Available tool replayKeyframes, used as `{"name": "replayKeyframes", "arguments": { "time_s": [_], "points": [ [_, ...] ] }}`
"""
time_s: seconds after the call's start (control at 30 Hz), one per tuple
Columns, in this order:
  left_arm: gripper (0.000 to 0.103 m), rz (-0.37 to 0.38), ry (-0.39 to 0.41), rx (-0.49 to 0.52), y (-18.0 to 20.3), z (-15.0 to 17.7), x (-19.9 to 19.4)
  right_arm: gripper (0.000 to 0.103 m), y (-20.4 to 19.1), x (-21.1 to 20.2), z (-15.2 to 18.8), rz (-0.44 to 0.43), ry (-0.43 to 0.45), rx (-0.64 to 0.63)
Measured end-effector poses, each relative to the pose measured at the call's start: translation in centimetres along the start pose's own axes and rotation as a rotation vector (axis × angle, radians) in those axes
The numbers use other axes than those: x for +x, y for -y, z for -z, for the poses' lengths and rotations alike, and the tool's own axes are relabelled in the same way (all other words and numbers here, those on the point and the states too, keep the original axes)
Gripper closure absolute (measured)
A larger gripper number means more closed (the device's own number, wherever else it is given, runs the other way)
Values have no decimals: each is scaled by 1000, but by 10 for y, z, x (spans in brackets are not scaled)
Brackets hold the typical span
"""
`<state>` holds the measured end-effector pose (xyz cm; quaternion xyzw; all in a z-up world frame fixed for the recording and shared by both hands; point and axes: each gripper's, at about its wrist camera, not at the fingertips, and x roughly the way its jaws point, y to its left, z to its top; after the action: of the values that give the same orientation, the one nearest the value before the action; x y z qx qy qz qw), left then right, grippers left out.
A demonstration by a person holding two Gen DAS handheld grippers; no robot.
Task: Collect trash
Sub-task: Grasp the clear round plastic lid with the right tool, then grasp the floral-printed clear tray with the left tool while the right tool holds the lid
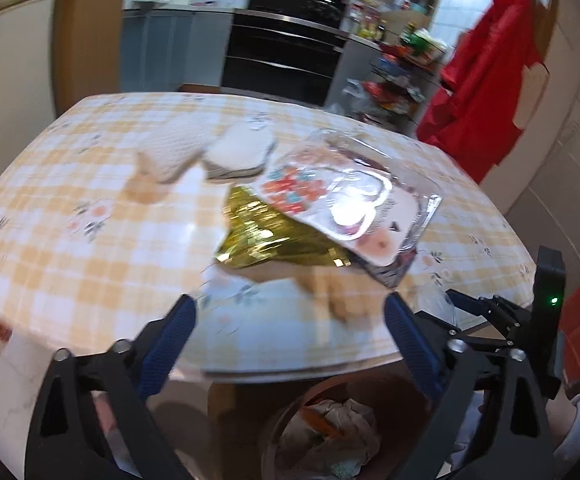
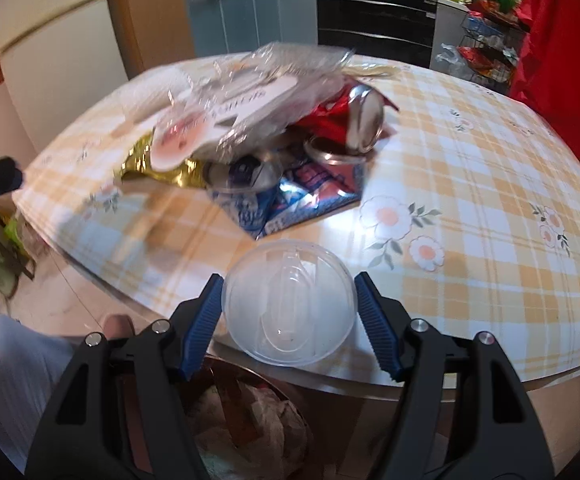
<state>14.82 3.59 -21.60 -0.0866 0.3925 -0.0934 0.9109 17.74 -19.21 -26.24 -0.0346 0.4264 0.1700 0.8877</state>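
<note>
A pile of trash lies on the round table with a yellow checked cloth: a gold foil wrapper, a clear printed plastic wrapper, and in the right wrist view a crushed red can and a blue wrapper. My left gripper is open and empty at the table's near edge. My right gripper holds a clear plastic dome lid between its blue pads, over the table edge. A trash bin with crumpled paper stands below the edge, and it also shows in the right wrist view.
Two white tissue packs lie at the table's far side. A red garment hangs at the right. A black oven and kitchen counter stand behind the table. The right gripper's body shows at the left view's right edge.
</note>
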Motion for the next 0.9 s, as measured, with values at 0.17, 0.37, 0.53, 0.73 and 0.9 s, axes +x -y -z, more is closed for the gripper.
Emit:
{"name": "replayKeyframes", "arguments": {
  "time_s": [0.17,0.37,0.53,0.73,0.9],
  "points": [
    [25,103,-43,-77,8,-20,32,36,7,-5,-4,-2,16,6],
    [32,308,-115,-490,-22,-38,79,36,19,-7,-6,-10,25,43],
    [32,297,-109,-669,-36,-54,107,36,24,-3,-7,-14,23,49],
    [33,266,-132,-776,-45,-60,127,36,31,0,-6,-21,15,68],
    [33,247,-123,-762,-43,-65,135,36,33,0,-4,-20,12,75]
  ]
}}
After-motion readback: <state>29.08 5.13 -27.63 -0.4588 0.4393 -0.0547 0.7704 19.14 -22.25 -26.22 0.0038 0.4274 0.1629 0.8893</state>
